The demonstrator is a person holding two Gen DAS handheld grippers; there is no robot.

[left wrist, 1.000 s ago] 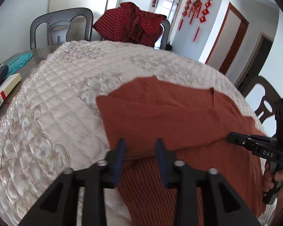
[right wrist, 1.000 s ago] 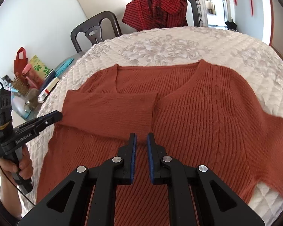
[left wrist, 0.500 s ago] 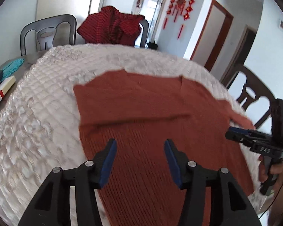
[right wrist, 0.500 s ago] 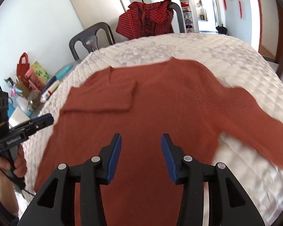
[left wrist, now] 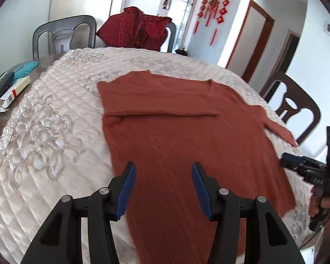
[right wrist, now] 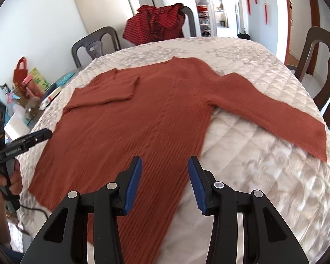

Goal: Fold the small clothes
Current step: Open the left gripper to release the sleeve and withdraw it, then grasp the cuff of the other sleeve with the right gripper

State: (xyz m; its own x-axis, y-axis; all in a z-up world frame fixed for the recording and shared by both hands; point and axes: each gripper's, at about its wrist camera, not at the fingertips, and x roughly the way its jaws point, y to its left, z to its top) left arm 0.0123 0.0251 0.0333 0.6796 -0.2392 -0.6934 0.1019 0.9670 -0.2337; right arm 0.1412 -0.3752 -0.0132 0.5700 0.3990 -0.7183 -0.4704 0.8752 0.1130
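Note:
A rust-orange knit sweater (left wrist: 187, 136) lies flat on the quilted cream tablecloth (left wrist: 44, 136). It also shows in the right wrist view (right wrist: 143, 121). Its left sleeve (left wrist: 160, 101) is folded across the chest. Its right sleeve (right wrist: 275, 107) lies stretched out toward the table's right edge. My left gripper (left wrist: 162, 184) is open and empty above the sweater's lower body. My right gripper (right wrist: 165, 182) is open and empty above the hem, near the sweater's right side edge. Each gripper shows at the edge of the other's view, the right (left wrist: 301, 167) and the left (right wrist: 30, 140).
A red plaid garment (left wrist: 136, 28) hangs over a far chair. Grey chair (left wrist: 63, 37) at back left, brown chairs (right wrist: 319, 66) at the right. Boxes, bags and clutter (right wrist: 26, 92) crowd the table's left side.
Both grippers opened wide and pulled back from the folded left sleeve toward the sweater's hem. The sleeve now lies released across the chest.

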